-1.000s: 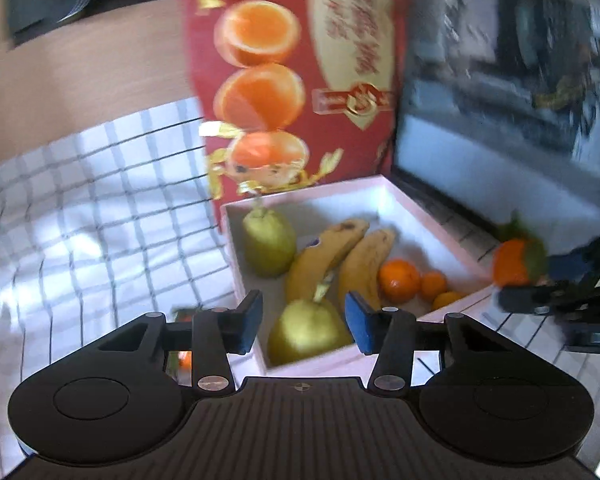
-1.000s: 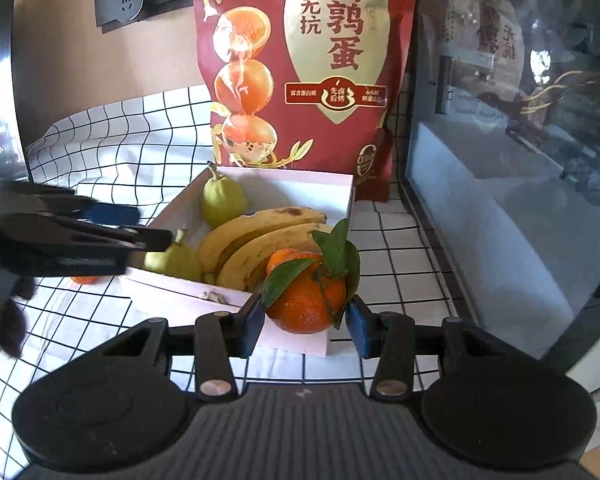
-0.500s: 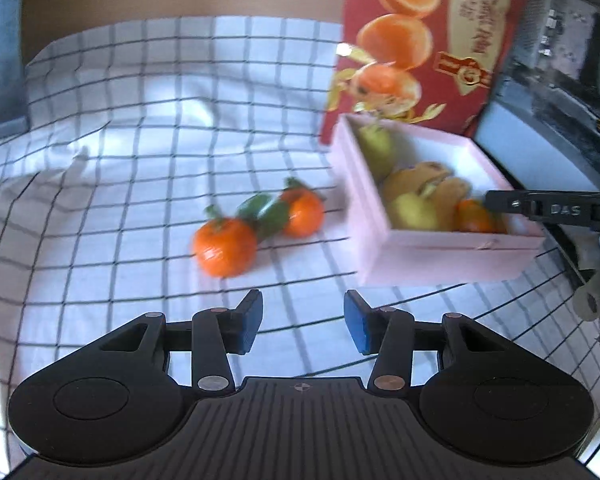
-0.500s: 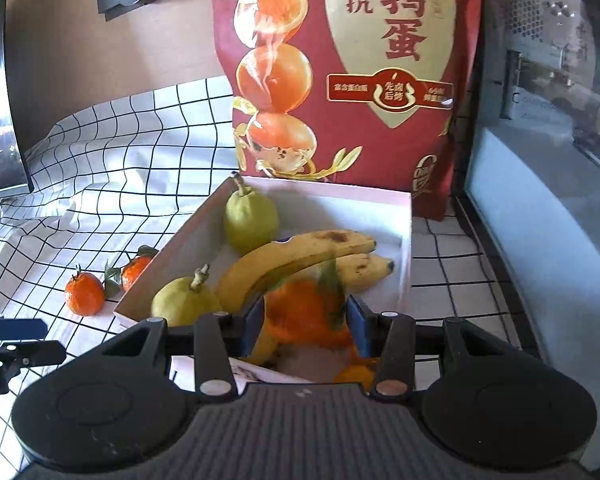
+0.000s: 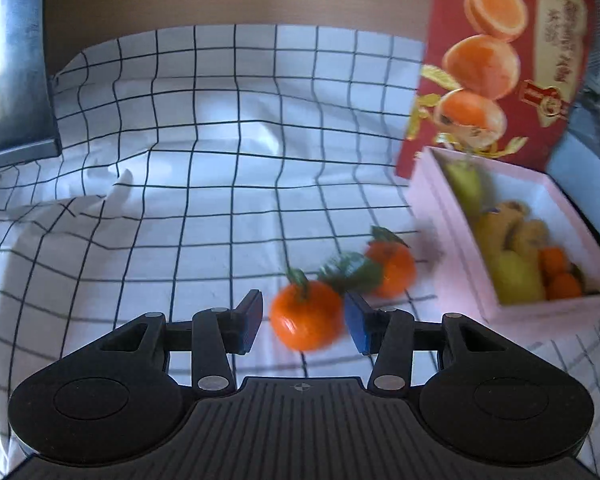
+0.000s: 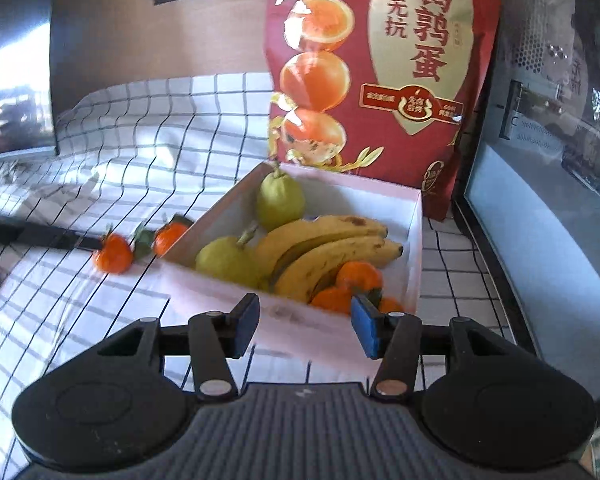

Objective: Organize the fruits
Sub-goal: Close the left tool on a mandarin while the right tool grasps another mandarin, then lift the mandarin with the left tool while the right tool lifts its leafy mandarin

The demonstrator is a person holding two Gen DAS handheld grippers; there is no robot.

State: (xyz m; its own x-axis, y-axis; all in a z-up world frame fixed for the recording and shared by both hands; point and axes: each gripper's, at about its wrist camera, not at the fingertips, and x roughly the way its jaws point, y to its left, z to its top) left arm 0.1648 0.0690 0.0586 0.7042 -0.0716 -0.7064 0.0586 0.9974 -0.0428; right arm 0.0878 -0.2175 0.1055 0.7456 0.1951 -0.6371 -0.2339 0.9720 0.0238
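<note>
Left wrist: blurred tangerine point(image 5: 306, 314) between claw point(image 5: 303, 322) pads.

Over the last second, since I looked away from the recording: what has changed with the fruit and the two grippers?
The right gripper let its leafy orange mandarin go into the pink cardboard box; its jaws are opening, empty. The left gripper swung from the box to the nearest loose mandarin, now between its open jaws. The pears, bananas and red snack bag stayed put.

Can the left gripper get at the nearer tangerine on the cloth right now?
Probably yes: the left gripper is open, the nearer tangerine sits between its fingers, and nothing blocks it.
</note>
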